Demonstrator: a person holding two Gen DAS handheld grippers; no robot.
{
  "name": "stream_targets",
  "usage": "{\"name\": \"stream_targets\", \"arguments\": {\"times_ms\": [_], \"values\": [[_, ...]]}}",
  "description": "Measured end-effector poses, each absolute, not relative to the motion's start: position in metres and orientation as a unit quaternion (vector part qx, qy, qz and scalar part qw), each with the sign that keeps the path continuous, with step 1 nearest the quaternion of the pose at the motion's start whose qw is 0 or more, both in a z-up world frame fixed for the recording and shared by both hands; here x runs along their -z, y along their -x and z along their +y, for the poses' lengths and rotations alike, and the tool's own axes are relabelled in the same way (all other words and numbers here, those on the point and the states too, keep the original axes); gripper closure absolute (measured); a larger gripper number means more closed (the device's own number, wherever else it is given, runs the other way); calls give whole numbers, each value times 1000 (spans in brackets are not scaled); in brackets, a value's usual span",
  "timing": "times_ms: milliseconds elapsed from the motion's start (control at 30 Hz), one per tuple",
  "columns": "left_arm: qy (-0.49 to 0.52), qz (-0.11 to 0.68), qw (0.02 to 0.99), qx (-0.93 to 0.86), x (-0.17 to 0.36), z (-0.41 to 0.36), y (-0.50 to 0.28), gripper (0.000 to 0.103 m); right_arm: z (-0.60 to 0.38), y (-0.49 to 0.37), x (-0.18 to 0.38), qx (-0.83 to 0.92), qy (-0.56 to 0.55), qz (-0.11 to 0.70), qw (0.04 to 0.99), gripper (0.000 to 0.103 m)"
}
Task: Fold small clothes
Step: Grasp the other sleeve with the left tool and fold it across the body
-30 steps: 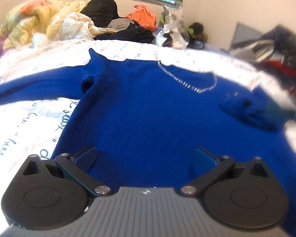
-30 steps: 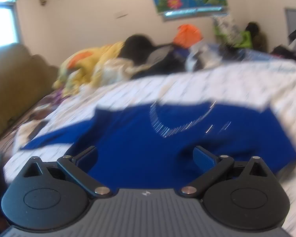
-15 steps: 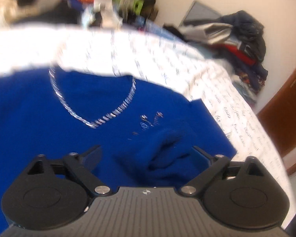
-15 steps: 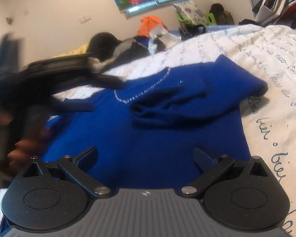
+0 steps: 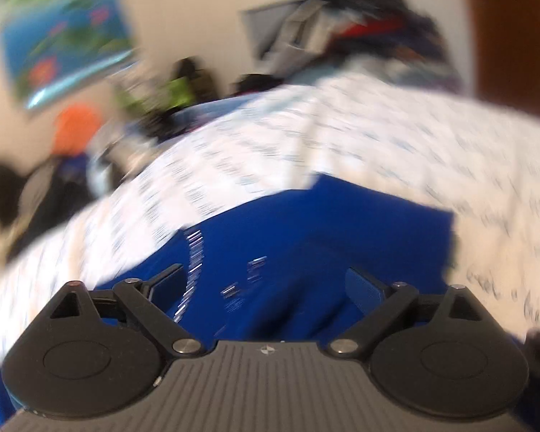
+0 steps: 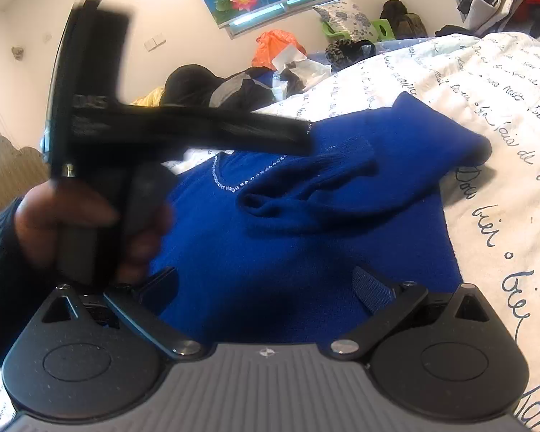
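script-printed white bedsheet [image 6: 493, 115] carries the blue sweater [image 6: 288, 244], lying flat just beyond the right gripper [image 6: 266, 288] and under the left gripper [image 5: 266, 284], both with jaws apart, nothing between.

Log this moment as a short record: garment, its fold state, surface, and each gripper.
garment: blue sweater with a sparkly neckline
fold state: one sleeve laid across the chest
surface: white bedsheet with script print
left gripper: open, nothing between its jaws, above the sweater's neckline end
right gripper: open, empty, over the sweater's lower part
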State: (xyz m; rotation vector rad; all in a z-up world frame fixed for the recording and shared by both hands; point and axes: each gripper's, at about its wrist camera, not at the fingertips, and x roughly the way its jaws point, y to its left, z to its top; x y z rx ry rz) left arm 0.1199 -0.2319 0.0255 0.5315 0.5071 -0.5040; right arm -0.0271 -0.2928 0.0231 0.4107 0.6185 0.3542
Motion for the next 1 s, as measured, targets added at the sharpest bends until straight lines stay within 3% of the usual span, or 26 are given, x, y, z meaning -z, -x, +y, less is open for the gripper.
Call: {"name": "stream_targets", "arguments": {"times_ms": [100,200,267,300,333,500,767,900,1000], "values": [[-328,266,871,252,-7,-256,-129,33,-294,29,-24,-144,-198,299,923,0],[-338,275,858,272,-3,-250,-140,33,-297,30,-23,-149,-209,295,920,0],[-326,285,857,279,-7,-247,-151,44,-298,30,-23,-154,-211,295,919,0],[-318,291,858,279,-7,-247,-154,78,-297,30,-23,-153,-210,295,919,0],[-304,300,861,278,-9,-244,-157,93,-297,31,-23,-153,-209,296,920,0],[-192,248,914,258,-66,-198,-151,94,-300,31,-23,-156,-219,294,917,0],[7,154,972,176,-145,-52,-148,95,-299,33,-24,-157,-220,293,917,0],[92,126,980,121,-123,18,-123,95,-299,33,-24,-156,-220,294,917,0],[82,234,966,70,-65,35,-135,97,-298,33,-25,-156,-219,294,917,0]]}}
